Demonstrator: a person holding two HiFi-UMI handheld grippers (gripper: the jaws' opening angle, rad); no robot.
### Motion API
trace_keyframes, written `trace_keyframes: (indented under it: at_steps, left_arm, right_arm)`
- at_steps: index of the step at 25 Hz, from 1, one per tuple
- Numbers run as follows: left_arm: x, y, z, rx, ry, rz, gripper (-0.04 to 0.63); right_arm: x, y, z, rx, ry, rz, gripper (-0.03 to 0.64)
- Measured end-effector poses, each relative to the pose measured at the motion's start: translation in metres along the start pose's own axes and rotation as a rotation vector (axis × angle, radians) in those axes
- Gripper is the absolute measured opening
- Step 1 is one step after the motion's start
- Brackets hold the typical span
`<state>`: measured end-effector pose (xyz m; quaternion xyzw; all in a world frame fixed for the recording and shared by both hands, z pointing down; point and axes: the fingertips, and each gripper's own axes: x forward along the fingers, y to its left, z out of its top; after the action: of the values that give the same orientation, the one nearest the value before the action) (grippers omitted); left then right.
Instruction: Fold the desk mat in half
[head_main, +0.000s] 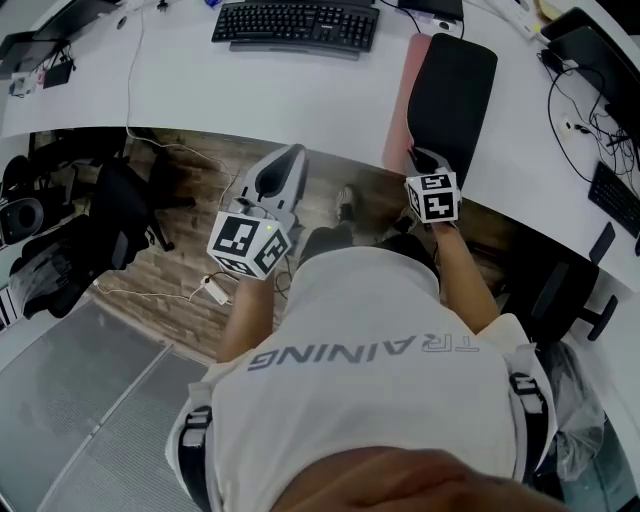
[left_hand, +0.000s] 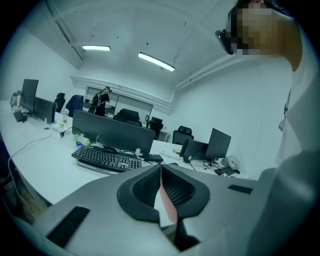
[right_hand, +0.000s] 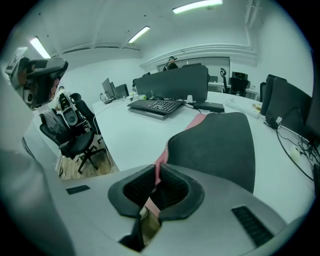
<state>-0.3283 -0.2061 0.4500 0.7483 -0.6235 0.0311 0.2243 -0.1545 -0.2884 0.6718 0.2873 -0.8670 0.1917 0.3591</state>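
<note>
Where the desk mat (head_main: 455, 95) is: on the white bench (head_main: 220, 90), to the right of the keyboard (head_main: 295, 25) and closer to the person than the keyboard is. Its black side faces up. A pink strip shows along the side nearest the keyboard.
Right gripper (right_hand: 157, 169): its jaws are squeezed almost together on the edge of the mat, at the end farthest from the keyboard, close to the pink strip. It has hold of the mat.
Left gripper (left_hand: 160, 169): its jaws meet tip to tip and hold nothing. It is on the person's side of the keyboard, just off the bench edge, over the wooden floor (head_main: 170, 270), and well apart from the mat. A thin bit of pink shows through the gap under the tips. I think that is the mat farther off, but I am not sure.
Step in hand: I think this is the start of the fold. One corner of the near end is held, and the mat is not folded over yet.
Next move: the held end should go up and over, toward the end of the mat that lies beside the keyboard. It would help if the left gripper came across from the keyboard side and took the other near corner, so the end rises level.
Watch out for: the mat looks soft, so with only one corner held it may sag or twist, and the edges may not line up.
</note>
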Motion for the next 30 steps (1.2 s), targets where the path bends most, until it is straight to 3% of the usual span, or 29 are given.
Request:
trace_keyframes:
  at_steps: [9, 13, 16, 19, 23, 30]
  left_arm:
    - [-0.014, 0.022, 0.001, -0.015, -0.008, 0.033, 0.038]
    - [-0.011, 0.028, 0.005, -0.019, -0.013, 0.023, 0.038]
    - [-0.004, 0.024, 0.007, -0.026, -0.021, -0.003, 0.038]
    - [0.005, 0.017, 0.011, -0.021, -0.025, -0.038, 0.038]
    - [0.02, 0.003, 0.019, -0.013, -0.037, -0.092, 0.038]
    - [0.055, -0.042, 0.046, 0.021, -0.082, -0.214, 0.038]
  right_arm:
    - [0.03, 0.03, -0.01, -0.071, 0.121, 0.068, 0.058]
    - [0.03, 0.03, -0.009, -0.063, 0.133, 0.056, 0.077]
    - [0.021, 0.039, -0.009, -0.067, 0.13, 0.109, 0.114]
    - [0.003, 0.044, 0.006, -0.033, 0.061, 0.155, 0.124]
    - [-0.03, 0.027, 0.04, 0.087, -0.086, 0.165, 0.116]
    - [-0.101, -0.038, 0.084, 0.143, -0.289, 0.013, 0.031]
